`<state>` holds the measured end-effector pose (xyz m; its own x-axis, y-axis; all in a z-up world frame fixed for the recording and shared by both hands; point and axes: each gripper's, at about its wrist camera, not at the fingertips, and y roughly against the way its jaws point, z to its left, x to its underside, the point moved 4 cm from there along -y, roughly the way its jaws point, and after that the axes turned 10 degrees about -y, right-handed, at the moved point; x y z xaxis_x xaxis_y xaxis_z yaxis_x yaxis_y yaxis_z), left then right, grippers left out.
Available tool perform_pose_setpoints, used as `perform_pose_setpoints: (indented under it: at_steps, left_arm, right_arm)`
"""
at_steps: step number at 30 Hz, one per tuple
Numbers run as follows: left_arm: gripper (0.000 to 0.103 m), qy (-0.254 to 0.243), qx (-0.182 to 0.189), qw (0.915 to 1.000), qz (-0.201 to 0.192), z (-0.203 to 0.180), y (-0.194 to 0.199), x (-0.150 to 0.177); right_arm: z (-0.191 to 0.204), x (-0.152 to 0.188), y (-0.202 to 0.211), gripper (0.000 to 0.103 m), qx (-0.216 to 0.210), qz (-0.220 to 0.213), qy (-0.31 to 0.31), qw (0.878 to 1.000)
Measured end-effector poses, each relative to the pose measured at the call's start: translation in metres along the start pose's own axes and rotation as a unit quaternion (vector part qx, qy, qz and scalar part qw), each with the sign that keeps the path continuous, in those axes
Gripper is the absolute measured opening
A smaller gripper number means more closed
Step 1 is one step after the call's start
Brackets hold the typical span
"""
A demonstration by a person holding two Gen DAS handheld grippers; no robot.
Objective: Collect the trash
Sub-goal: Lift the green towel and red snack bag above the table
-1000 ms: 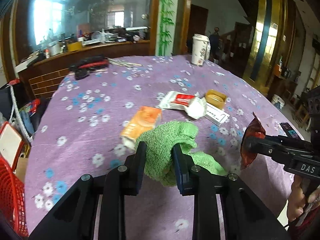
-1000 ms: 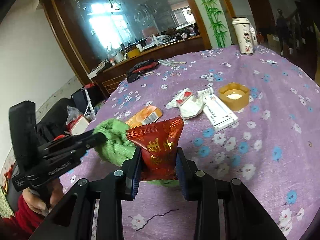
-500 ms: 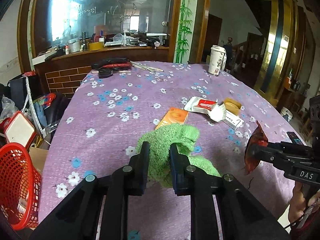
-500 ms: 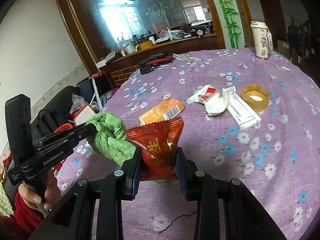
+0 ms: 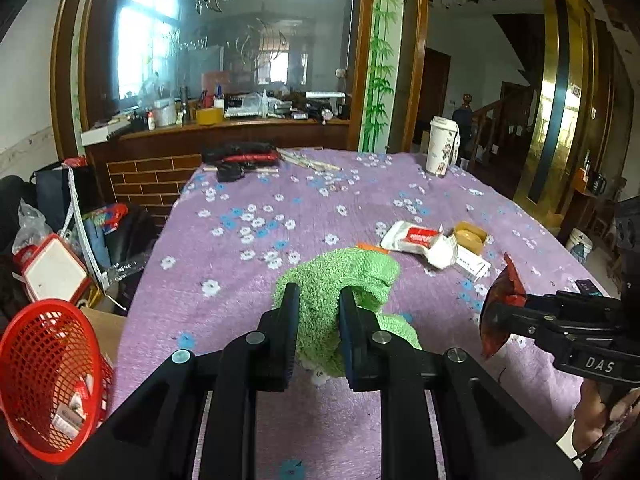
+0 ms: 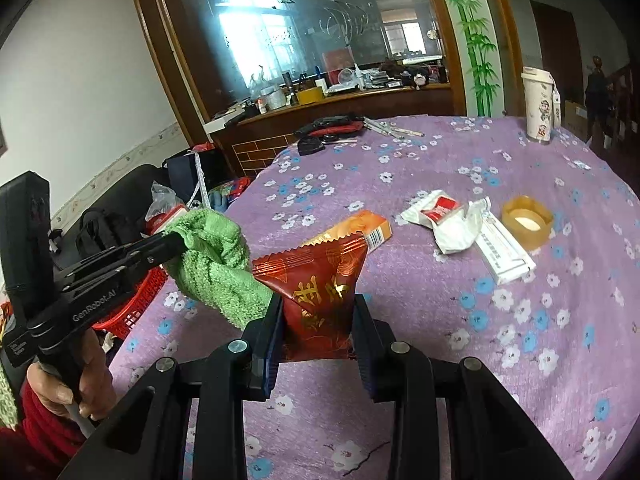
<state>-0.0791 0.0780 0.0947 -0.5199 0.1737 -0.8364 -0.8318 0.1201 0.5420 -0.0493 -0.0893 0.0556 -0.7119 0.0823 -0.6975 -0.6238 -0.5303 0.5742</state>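
I hold both loads clear above the table (image 5: 248,292), a wide top under a purple cloth printed with white and blue flowers, in a cluttered room with a glass-fronted wooden partition and a crowded ledge far ahead of my jaws. I judge the lift is for carrying: the red mesh basket (image 5: 48,376) sits low off the table's edge, down to the left of my left jaws, with a few scraps already in its bottom, and it looks to be where the trash goes.

My left gripper (image 5: 318,332) has its jaws closed to a narrow gap, pinching a green towel (image 5: 340,284) that bunches above them and droops below; I take it to be held up so the cloth stays out of the way, though I cannot be sure why it is carried.

My right gripper (image 6: 318,332) has its jaws clamped on the lower half of a red snack wrapper (image 6: 320,276) with gold lettering, its crimped top standing upright above them. That is the piece of trash now in hand.

Ahead of the right jaws, lying on the cloth, wait an orange packet (image 6: 360,228), a crumpled white wrapper (image 6: 444,216) with a red label, a long white box (image 6: 504,252) touching it, and a roll of tape (image 6: 527,222) just beyond. A white lidded cup (image 6: 538,106) stands upright at the table's far edge.
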Motion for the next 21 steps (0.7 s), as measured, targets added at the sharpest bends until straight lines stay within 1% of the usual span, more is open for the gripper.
perform_pose_setpoints:
  at_steps: [7, 21]
  left_arm:
    - [0.018, 0.0, -0.014, 0.9997, -0.02, 0.007, 0.016, -0.009]
    - [0.018, 0.0, -0.025, 0.9995, -0.018, 0.011, 0.023, -0.006]
  right_arm:
    - [0.008, -0.002, -0.001, 0.035, -0.002, -0.001, 0.008, 1.0]
    - [0.013, 0.002, -0.009, 0.035, -0.002, 0.008, 0.013, 1.0]
